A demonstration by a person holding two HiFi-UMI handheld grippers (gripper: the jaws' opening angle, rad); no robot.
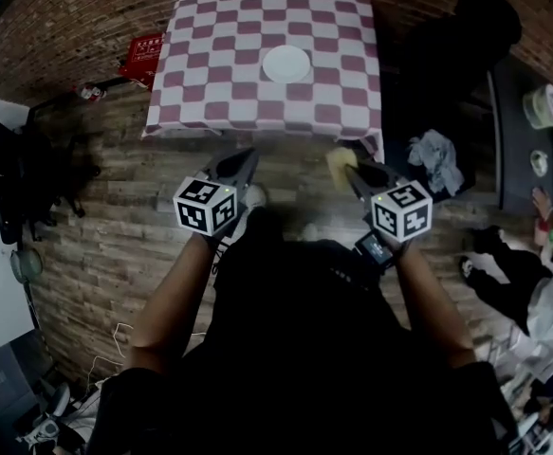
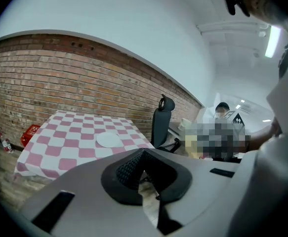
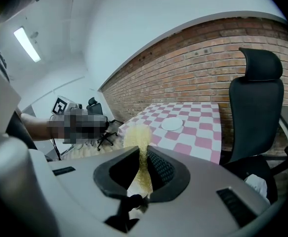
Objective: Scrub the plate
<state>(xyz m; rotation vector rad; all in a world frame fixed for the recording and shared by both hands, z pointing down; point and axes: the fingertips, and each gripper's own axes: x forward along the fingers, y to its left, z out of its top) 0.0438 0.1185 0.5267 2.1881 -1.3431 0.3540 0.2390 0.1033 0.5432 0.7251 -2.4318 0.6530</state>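
From the head view, we look down on a white plate (image 1: 286,63) at the middle of a table (image 1: 210,83) draped in pink-and-white checks, set against a brick wall (image 1: 77,17). Both grippers are held over the plank floor (image 1: 115,226), well short of the table. The left gripper (image 1: 246,162) is pinched shut. The right gripper (image 1: 352,172) clamps a yellow sponge (image 1: 340,161).

In the left gripper view, we find the left gripper (image 2: 144,157) with its jaws together and nothing between them. The plate (image 2: 108,139) lies ahead on the table (image 2: 69,137), with a black office chair (image 2: 162,122) to the right of it.

In the right gripper view, the right gripper (image 3: 143,158) squeezes the sponge (image 3: 138,138), which stands up past the jaws. Beyond it the plate (image 3: 172,124) sits untouched on the table (image 3: 203,137), and the office chair (image 3: 255,112) looms at right.
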